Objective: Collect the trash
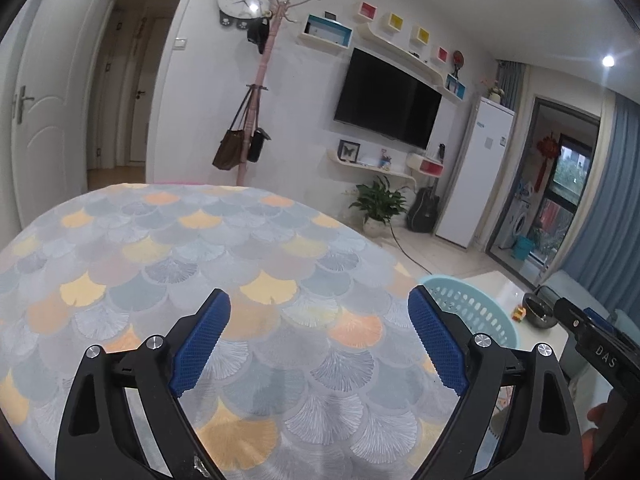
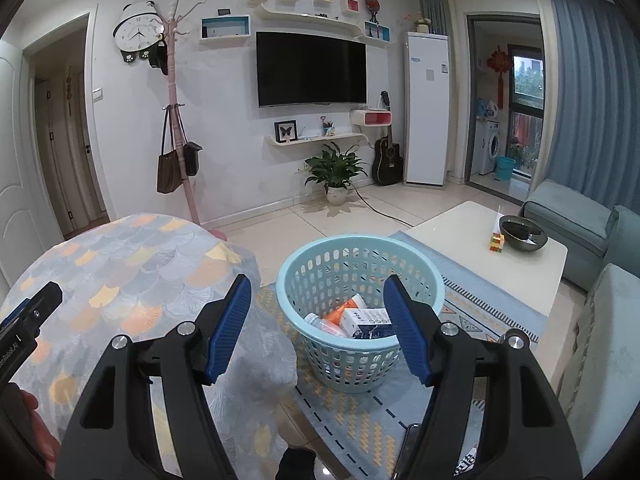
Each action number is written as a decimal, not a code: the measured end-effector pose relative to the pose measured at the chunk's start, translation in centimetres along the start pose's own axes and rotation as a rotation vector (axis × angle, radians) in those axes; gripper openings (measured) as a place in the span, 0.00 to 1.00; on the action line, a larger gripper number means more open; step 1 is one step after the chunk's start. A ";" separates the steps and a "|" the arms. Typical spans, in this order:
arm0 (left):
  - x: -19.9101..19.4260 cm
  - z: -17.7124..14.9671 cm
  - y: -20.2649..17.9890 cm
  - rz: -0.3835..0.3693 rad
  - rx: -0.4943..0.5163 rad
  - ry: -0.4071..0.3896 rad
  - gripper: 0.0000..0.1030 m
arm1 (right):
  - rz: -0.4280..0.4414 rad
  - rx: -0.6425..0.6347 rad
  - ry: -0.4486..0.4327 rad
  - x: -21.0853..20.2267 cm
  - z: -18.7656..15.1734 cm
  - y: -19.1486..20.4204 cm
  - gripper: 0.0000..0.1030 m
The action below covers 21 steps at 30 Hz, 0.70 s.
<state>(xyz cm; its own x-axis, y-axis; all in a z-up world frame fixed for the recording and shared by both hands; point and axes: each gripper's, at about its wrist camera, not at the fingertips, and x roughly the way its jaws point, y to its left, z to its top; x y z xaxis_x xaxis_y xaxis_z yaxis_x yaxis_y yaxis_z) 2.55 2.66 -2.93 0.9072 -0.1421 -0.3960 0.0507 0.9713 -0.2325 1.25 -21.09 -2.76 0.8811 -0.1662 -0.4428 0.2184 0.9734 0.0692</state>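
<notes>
A light blue plastic basket [image 2: 352, 256] stands on the rug beside the round table; it holds an orange tube [image 2: 346, 307], a white box [image 2: 366, 320] and a white bottle [image 2: 320, 325]. My right gripper [image 2: 318, 300] hangs open above and in front of the basket, nothing between its blue pads. My left gripper [image 1: 320, 312] is open over the fan-patterned tablecloth [image 1: 180, 248], empty too. The basket's rim [image 1: 468, 300] shows past the table's right edge in the left wrist view. The other gripper's black body [image 1: 596, 340] shows at the right there.
A white coffee table [image 2: 480, 248] with a dark bowl [image 2: 522, 234] and a small coloured block [image 2: 496, 242] stands right of the basket. Blue sofas [image 2: 568, 220] line the right side. A potted plant [image 2: 336, 172], guitar, coat rack and TV stand along the far wall.
</notes>
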 end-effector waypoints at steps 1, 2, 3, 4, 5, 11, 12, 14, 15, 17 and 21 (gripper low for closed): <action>-0.1 0.0 -0.1 0.006 0.007 -0.006 0.86 | -0.002 -0.001 0.001 0.0 0.0 0.0 0.64; -0.2 -0.1 -0.2 0.011 0.015 -0.013 0.86 | -0.004 0.000 0.003 0.0 -0.1 -0.1 0.65; -0.4 -0.1 -0.4 0.014 0.024 -0.020 0.86 | -0.003 0.002 0.004 -0.1 -0.1 -0.1 0.65; -0.5 -0.1 -0.5 0.015 0.031 -0.025 0.87 | -0.002 0.002 0.004 -0.2 -0.1 -0.2 0.65; -0.6 -0.1 -0.6 0.018 0.038 -0.031 0.89 | -0.004 0.001 0.003 -0.1 -0.1 0.0 0.66; -0.8 -0.1 -1.0 0.026 0.065 -0.046 0.93 | 0.003 -0.001 0.012 -0.1 -0.1 0.1 0.71; -0.7 -0.1 -1.0 0.024 0.067 -0.041 0.93 | 0.004 -0.001 0.013 -0.1 -0.2 0.1 0.72; -0.3 0.0 -0.9 0.017 0.070 -0.023 0.93 | 0.003 -0.004 0.016 0.1 -0.1 0.3 0.72; -0.2 -0.1 -1.0 0.020 0.073 -0.021 0.93 | 0.003 -0.004 0.019 0.2 -0.2 0.4 0.72; -0.4 -0.2 -1.3 0.021 0.088 -0.024 0.93 | 0.005 -0.001 0.025 0.2 -0.2 0.3 0.72; -0.5 -0.2 -1.5 0.028 0.102 -0.032 0.93 | 0.002 -0.002 0.029 0.4 -0.3 0.3 0.72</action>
<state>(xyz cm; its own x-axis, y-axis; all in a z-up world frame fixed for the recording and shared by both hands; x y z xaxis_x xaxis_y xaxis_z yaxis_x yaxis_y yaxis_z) 1.98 1.28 -2.58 0.9215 -0.1102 -0.3724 0.0658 0.9893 -0.1298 1.51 -20.78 -3.20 0.8690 -0.1601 -0.4683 0.2163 0.9739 0.0685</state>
